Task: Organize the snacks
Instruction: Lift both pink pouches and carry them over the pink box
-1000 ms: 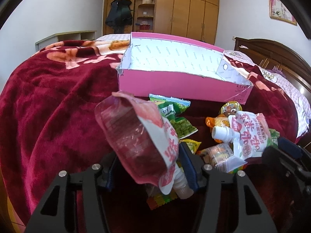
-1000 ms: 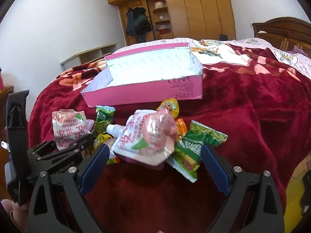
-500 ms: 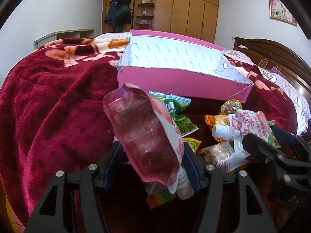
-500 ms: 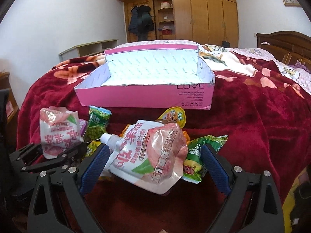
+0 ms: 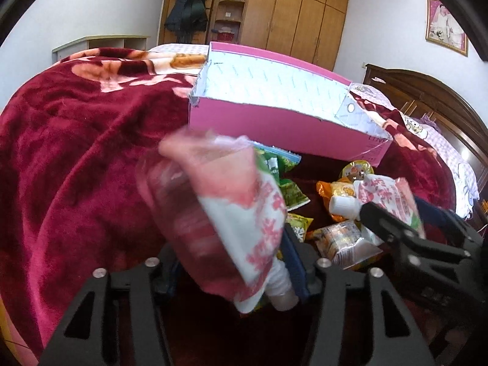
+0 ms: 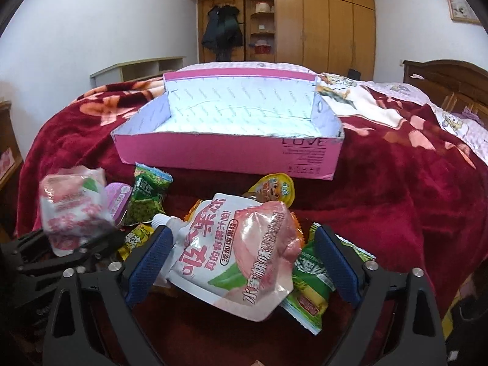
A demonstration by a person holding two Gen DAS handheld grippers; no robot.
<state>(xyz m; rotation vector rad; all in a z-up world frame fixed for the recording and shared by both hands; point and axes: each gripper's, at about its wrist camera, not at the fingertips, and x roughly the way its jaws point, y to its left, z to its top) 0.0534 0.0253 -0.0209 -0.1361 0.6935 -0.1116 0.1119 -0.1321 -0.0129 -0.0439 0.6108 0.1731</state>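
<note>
My left gripper [image 5: 231, 271] is shut on a pink-and-white jelly pouch [image 5: 225, 213] and holds it tilted above the blanket, spout down; it also shows in the right wrist view [image 6: 73, 210]. My right gripper [image 6: 241, 262] is open, its blue pads either side of a second pink jelly pouch [image 6: 241, 253] lying on the snack pile; that pouch shows in the left wrist view [image 5: 387, 198]. An open pink box [image 6: 225, 155] with a white lining stands behind the pile, also seen in the left wrist view [image 5: 283, 128].
Green snack packets [image 6: 146, 198], a purple jelly cup [image 6: 117, 201], a yellow jelly cup [image 6: 273, 189] and more wrapped snacks [image 5: 341, 241] lie on the red blanket [image 5: 76, 158]. A wooden headboard [image 5: 427, 97] is at the right, wardrobes behind.
My left gripper has lifted its pouch and carried it forward toward the box. My right gripper has moved in closer around the second pouch, jaws still open.
</note>
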